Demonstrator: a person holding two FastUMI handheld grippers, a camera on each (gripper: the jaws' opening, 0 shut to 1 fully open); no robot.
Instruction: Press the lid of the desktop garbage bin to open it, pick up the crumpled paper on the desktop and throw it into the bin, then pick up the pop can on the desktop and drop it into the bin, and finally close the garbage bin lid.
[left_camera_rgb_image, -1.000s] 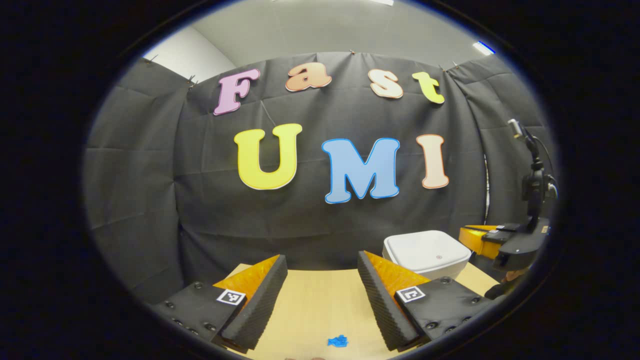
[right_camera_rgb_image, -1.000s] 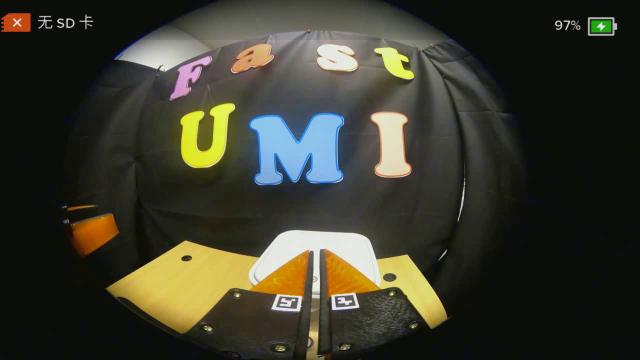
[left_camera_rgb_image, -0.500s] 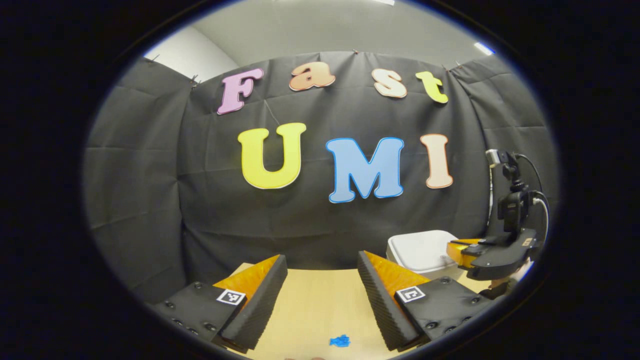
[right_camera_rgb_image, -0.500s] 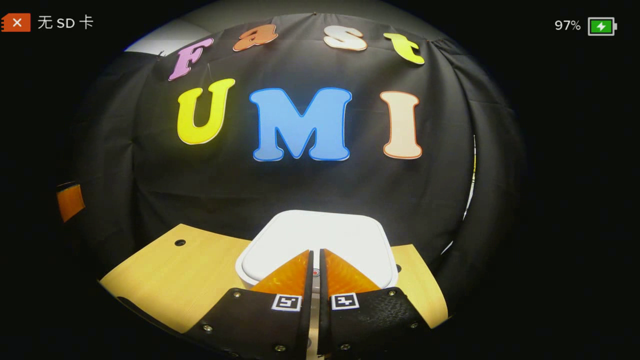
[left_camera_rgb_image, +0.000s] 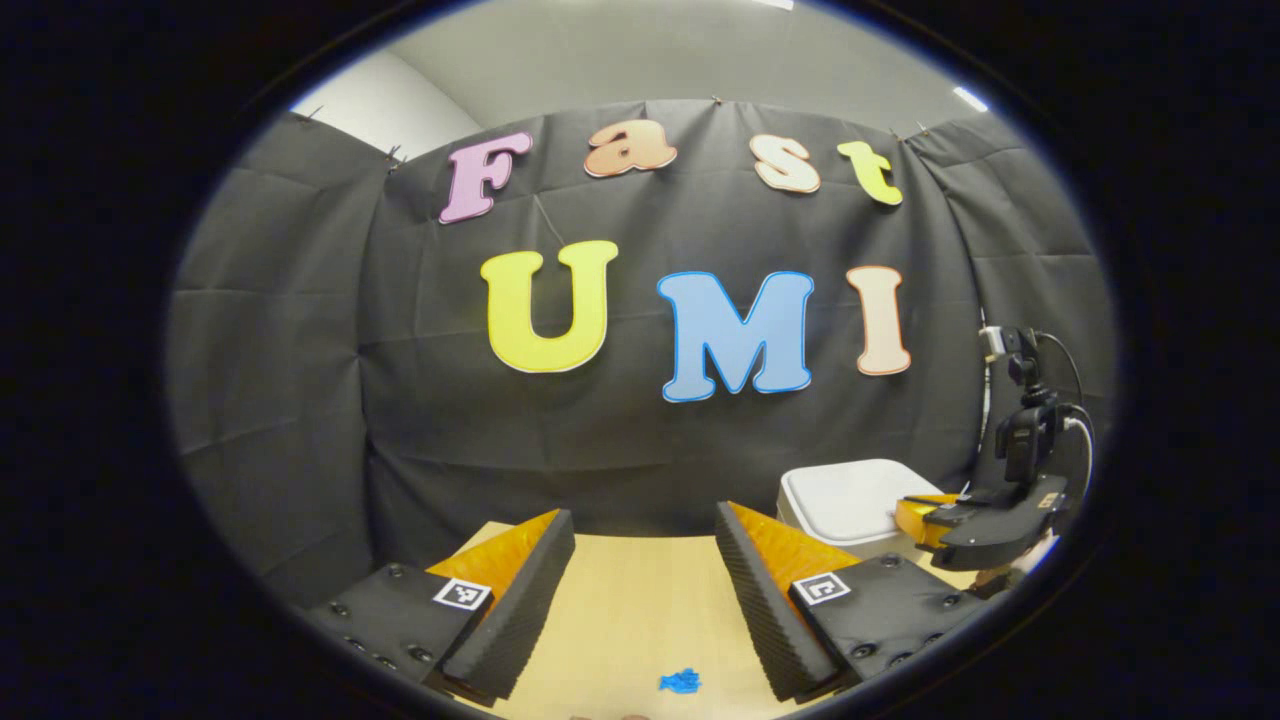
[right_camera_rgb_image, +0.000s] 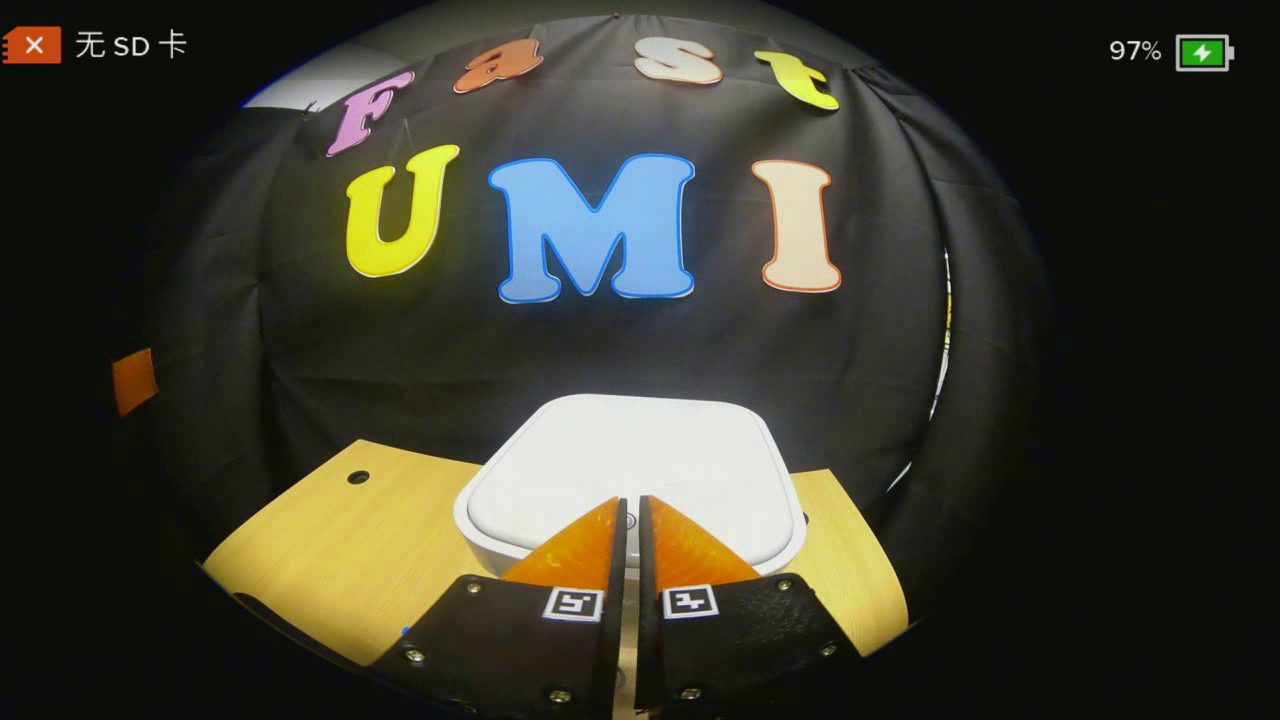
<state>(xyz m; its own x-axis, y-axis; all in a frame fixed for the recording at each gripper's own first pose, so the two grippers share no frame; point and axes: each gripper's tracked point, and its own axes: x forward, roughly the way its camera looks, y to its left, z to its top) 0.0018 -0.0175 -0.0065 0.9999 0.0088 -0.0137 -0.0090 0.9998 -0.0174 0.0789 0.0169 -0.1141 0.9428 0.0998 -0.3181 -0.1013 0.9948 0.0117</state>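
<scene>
The white desktop bin (right_camera_rgb_image: 625, 460) stands at the back of the wooden table with its lid down. My right gripper (right_camera_rgb_image: 630, 505) is shut with nothing between its fingers, and its tips sit over the near edge of the lid; whether they touch it I cannot tell. In the left gripper view the same bin (left_camera_rgb_image: 845, 495) is at the right, with the right gripper (left_camera_rgb_image: 915, 512) coming in over it from the right. My left gripper (left_camera_rgb_image: 645, 530) hangs open above the table to the left of the bin, holding nothing.
A small blue scrap (left_camera_rgb_image: 679, 682) lies on the wooden table (left_camera_rgb_image: 640, 600) below my left gripper. The table (right_camera_rgb_image: 340, 540) has a round hole (right_camera_rgb_image: 357, 477) near its back left corner. Black cloth hangs close behind the bin.
My right gripper has moved forward and down toward the bin lid, which now looms larger below it. The left gripper has barely shifted. The lid stays down.
</scene>
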